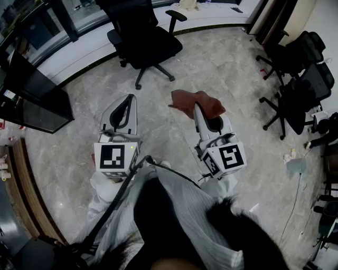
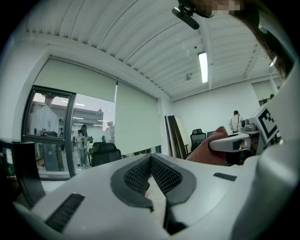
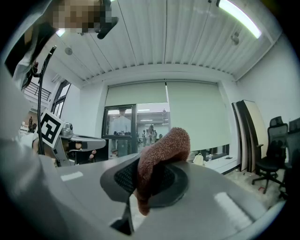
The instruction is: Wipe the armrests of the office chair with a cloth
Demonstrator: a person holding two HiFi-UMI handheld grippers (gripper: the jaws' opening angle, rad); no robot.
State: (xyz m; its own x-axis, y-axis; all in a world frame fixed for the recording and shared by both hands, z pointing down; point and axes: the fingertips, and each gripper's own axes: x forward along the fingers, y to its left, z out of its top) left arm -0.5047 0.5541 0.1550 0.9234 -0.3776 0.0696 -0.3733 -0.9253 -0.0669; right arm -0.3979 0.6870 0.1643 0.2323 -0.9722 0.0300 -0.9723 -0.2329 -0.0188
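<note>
A black office chair stands on the marble floor at the top of the head view, its right armrest showing, well beyond both grippers. My right gripper is shut on a reddish-brown cloth, which bunches over its tips. In the right gripper view the cloth bulges up between the dark pads. My left gripper is held level beside it to the left. Its jaws are shut with nothing between them. Both point toward the chair, short of it.
Two more black office chairs stand at the right wall. A dark desk fills the left side, with a wooden edge below it. A cable trails over the floor at right. The person's torso fills the bottom of the head view.
</note>
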